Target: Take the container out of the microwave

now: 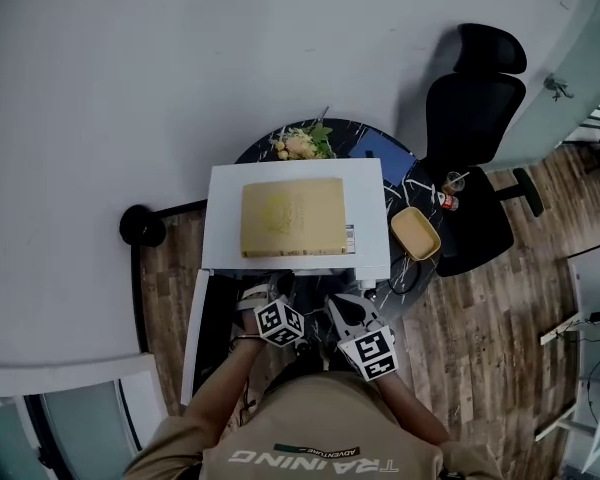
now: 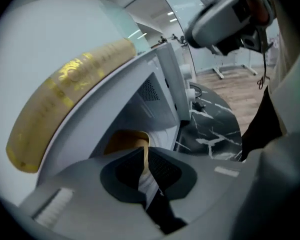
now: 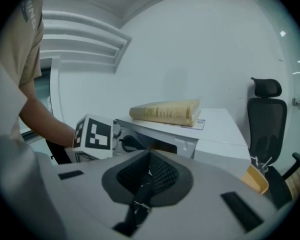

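Note:
The white microwave [image 1: 368, 200] stands on a round black marble table [image 1: 412, 180] with its door [image 1: 194, 340] swung open to the left. Inside the cavity sits a yellow container [image 2: 121, 140]. My left gripper [image 2: 145, 170] reaches into the opening, and its jaws are shut on the container's thin rim. In the head view the left gripper [image 1: 279, 293] is at the microwave's front. My right gripper [image 1: 342, 310] hangs just beside it, in front of the microwave [image 3: 217, 131], jaws shut with nothing between them [image 3: 149, 173].
A thick yellow book [image 1: 292, 216] lies on top of the microwave. A second yellow tub [image 1: 416, 233], a small bottle [image 1: 446, 200] and a salad plate [image 1: 300, 144] share the table. A black office chair [image 1: 478, 118] stands at the right, on wood floor.

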Demonstrator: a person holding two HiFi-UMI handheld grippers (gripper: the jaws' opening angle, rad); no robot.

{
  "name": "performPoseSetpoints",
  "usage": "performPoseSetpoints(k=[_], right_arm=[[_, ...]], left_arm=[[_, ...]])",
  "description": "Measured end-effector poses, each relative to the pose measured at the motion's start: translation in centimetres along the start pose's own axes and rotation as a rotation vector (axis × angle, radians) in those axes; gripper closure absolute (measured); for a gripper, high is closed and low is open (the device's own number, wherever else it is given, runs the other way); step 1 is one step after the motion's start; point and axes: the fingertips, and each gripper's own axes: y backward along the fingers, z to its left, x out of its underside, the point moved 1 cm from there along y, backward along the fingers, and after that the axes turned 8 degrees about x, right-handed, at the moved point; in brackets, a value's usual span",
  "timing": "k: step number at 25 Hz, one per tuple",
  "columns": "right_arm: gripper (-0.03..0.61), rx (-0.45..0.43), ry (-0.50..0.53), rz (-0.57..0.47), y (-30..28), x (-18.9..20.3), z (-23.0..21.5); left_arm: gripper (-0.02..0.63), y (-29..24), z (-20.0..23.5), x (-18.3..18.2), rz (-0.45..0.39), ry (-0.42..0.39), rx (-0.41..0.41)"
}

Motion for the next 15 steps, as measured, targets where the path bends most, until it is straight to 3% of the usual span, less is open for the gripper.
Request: performPoseSetpoints(k=[3,8,15], right_arm=[[0.571,0.018,-0.005,0.024,0.5,0.8,0.0],[0.571,0.044,-0.025,0.040,0.9,1.7,-0.5],[0.571,0.068,-0.031,0.049,1.7,2.6,-0.8]], left_arm=[[0.603,-1.9,0.0,0.4,0.047,-0.097,0.015],[0.587,-4.4,0.3,0.7,0.088,-0.179,0.032],[0.561,-6.5,0.1,1.8,0.142,-0.187,0.061]])
